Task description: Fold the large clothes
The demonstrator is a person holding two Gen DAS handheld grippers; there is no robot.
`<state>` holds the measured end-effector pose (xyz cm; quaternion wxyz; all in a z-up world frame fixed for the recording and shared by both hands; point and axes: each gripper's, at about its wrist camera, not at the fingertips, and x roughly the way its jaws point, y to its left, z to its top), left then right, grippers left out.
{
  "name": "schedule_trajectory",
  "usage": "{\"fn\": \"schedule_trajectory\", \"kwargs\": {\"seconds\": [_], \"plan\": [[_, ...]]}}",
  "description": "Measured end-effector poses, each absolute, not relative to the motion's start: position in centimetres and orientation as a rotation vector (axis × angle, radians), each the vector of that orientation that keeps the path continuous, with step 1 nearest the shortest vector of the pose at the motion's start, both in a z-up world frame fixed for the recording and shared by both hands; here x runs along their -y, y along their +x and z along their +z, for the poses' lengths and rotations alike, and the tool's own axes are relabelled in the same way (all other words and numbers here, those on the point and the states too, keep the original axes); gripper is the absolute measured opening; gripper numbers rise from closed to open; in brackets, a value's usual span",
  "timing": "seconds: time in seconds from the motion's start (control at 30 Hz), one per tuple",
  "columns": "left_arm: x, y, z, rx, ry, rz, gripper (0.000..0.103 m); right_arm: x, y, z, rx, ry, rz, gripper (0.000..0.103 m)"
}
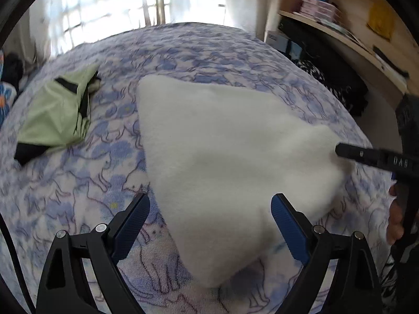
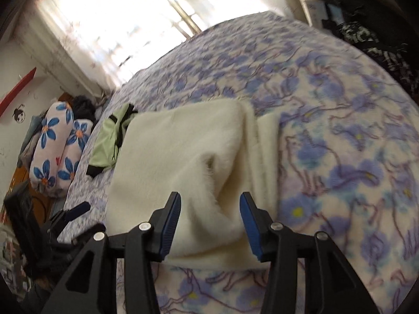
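Observation:
A white fleece garment (image 1: 222, 144) lies folded on the bed, with a narrower layer showing along its right side in the right wrist view (image 2: 183, 144). My left gripper (image 1: 210, 205) hovers over its near corner, open wide, and its pads touch no cloth. My right gripper (image 2: 209, 198) is open over the opposite edge. A raised fold of fleece lies between its blue pads, which do not press on it. One finger (image 1: 351, 153) of the right gripper reaches over the garment's right corner, and a hand (image 1: 395, 217) shows behind it.
A blue-flowered blanket (image 2: 340, 130) covers the bed. A folded green garment with black trim (image 1: 55, 115) lies to the left of the fleece. Flowered pillows (image 2: 52, 146) sit off the bed's left side. A wooden shelf (image 1: 340, 34) and dark clothes stand to the right, and a bright window is behind.

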<state>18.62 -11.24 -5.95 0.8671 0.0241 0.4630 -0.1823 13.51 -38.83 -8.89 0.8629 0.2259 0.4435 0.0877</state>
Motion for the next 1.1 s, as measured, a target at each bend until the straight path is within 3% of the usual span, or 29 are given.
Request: {"fn": "schedule_trajectory", "kwargs": {"seconds": [0.03, 0.17, 0.27, 0.53, 0.7, 0.8, 0.9, 0.97, 1.1], "plan": [[10.5, 19.3, -6.3, -0.974, 0.019, -0.376, 0.093, 38.5, 14.3, -9.3, -0.949, 0.467, 0.205, 0.045], [9.7, 21.7, -8.7, -1.012, -0.003, -0.321, 0.093, 37.3, 16.9, -11.6, -1.032, 0.438, 0.23, 0.02], [9.5, 22.3, -10.2, -1.063, -0.055, -0.321, 0.093, 37.5, 16.4, -11.9, -1.008, 0.454, 0.229, 0.015], [10.8, 20.8, -9.4, -1.058, -0.046, -0.404, 0.093, 39.0, 8.9, -7.6, -0.842, 0.432, 0.205, 0.014], [12.1, 20.9, -12.0, -1.11, -0.054, -0.412, 0.093, 40.2, 10.3, -14.1, -0.986, 0.433, 0.144, 0.015], [11.7, 20.9, -12.3, -1.127, -0.122, -0.411, 0.093, 39.9, 10.4, -13.8, -0.981, 0.403, 0.142, 0.017], [11.7, 20.6, -11.4, -1.106, -0.072, -0.415, 0.093, 40.8, 10.6, -12.5, -0.989, 0.448, 0.161, 0.026], [11.8, 20.8, -10.5, -1.088, -0.036, -0.428, 0.093, 42.0, 10.6, -11.8, -0.956, 0.496, 0.152, 0.041], [11.4, 22.8, -9.6, -1.08, -0.052, -0.428, 0.093, 44.3, 13.2, -11.8, -0.934, 0.583, 0.128, 0.046]]}}
